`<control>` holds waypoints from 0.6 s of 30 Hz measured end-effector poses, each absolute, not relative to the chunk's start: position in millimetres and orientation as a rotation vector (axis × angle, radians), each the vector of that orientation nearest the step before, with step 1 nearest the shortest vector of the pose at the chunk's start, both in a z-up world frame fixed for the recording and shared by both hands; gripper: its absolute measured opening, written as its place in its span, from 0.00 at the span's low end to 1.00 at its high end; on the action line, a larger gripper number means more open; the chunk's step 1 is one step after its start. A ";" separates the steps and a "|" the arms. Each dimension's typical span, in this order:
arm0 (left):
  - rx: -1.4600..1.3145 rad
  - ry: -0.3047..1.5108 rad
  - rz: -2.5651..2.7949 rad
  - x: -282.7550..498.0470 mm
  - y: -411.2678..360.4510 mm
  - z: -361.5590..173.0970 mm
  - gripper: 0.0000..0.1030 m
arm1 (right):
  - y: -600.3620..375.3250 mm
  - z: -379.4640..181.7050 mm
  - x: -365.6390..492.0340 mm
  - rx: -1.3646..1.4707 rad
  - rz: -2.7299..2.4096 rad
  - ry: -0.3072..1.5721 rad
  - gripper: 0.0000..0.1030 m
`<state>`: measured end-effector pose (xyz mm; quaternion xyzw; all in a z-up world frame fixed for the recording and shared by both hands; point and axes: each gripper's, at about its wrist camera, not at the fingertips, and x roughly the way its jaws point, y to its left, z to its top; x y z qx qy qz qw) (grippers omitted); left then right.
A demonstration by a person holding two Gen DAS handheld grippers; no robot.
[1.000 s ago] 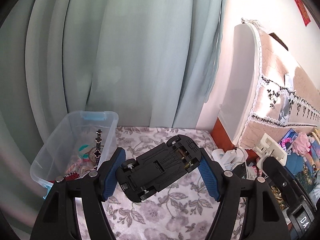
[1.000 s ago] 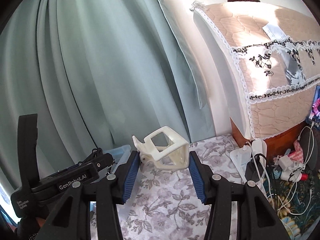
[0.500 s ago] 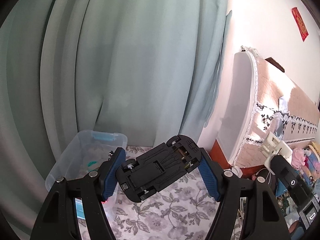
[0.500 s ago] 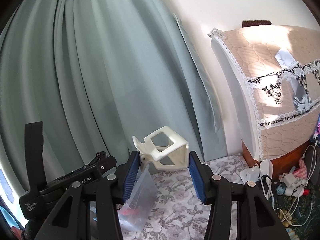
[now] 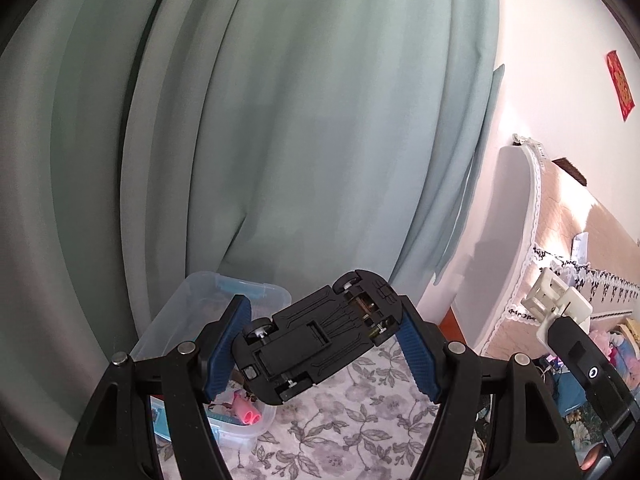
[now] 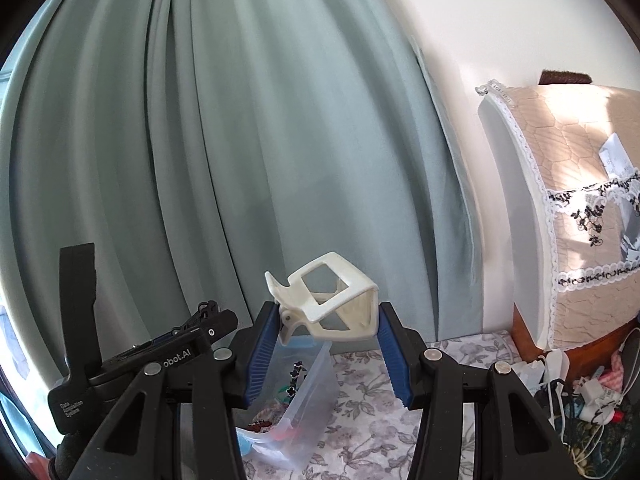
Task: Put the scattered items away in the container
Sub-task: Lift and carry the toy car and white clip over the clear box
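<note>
My left gripper (image 5: 322,344) is shut on a black toy car (image 5: 316,332), held underside up in the air, above and right of the clear plastic container (image 5: 224,292). My right gripper (image 6: 324,354) is shut on a cream hair claw clip (image 6: 326,302), raised over the container's (image 6: 308,392) near end. The container sits on the floral cloth and holds small items, among them a black clover chain (image 6: 294,378) and a pink piece (image 5: 248,416). The clip also shows at the right of the left wrist view (image 5: 554,300), and the left gripper body at the left of the right wrist view (image 6: 132,364).
Green curtains (image 5: 280,120) hang right behind the container. A white appliance under a beige lace cover (image 6: 568,216) stands at the right. Chargers and cables (image 6: 560,376) lie at its foot. The floral tablecloth (image 5: 360,428) spreads below both grippers.
Both grippers have risen and tilted up with their loads still held. The container has slid lower and nearer in both views; in the right view it now lies under the clip.
</note>
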<state>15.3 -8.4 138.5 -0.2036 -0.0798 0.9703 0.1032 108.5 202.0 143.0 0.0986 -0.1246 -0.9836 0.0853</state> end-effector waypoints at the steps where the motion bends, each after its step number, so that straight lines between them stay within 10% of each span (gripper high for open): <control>1: -0.608 -0.248 2.867 13.5 -13.2 136.1 0.71 | 196.6 141.5 104.3 0.310 -2.926 -0.353 0.52; 18: -0.774 -0.475 2.912 -27.0 -103.0 82.6 0.71 | 111.8 104.5 40.1 0.594 -2.769 -0.140 0.52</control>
